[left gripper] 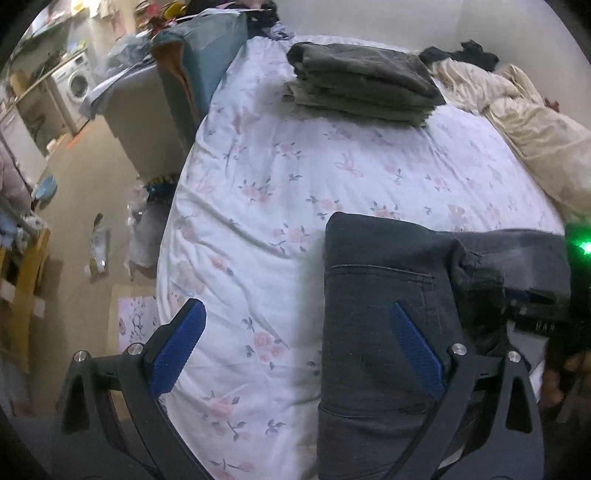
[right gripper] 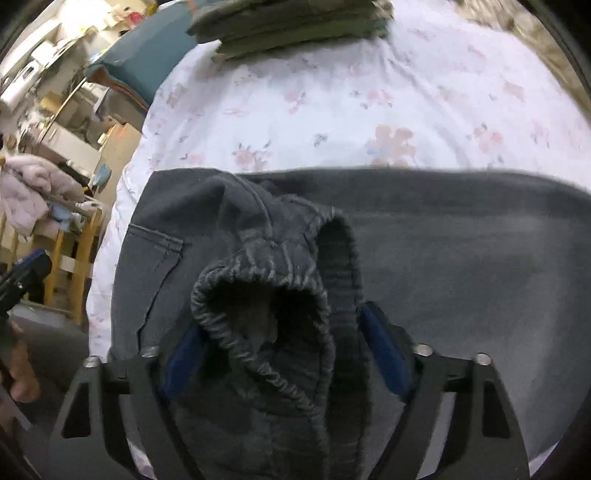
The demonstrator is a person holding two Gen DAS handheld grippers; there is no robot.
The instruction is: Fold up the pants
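Dark grey pants (left gripper: 373,288) lie on the floral bedsheet (left gripper: 266,155), back pocket up. My left gripper (left gripper: 295,325) is open and empty; its right finger (left gripper: 413,343) hovers over the pants' left edge, its left finger (left gripper: 177,343) over the bare sheet. My right gripper (right gripper: 280,332) is shut on the pants' elastic waistband (right gripper: 258,291), which bunches up between the blue pads and hides them in part. The rest of the pants (right gripper: 443,251) spreads flat to the right in the right wrist view.
A stack of folded olive-grey pants (left gripper: 362,81) lies at the bed's far end, also showing in the right wrist view (right gripper: 291,26). A beige blanket (left gripper: 524,122) lies at the right. The bed's left edge drops to a cluttered floor with a box (left gripper: 144,110).
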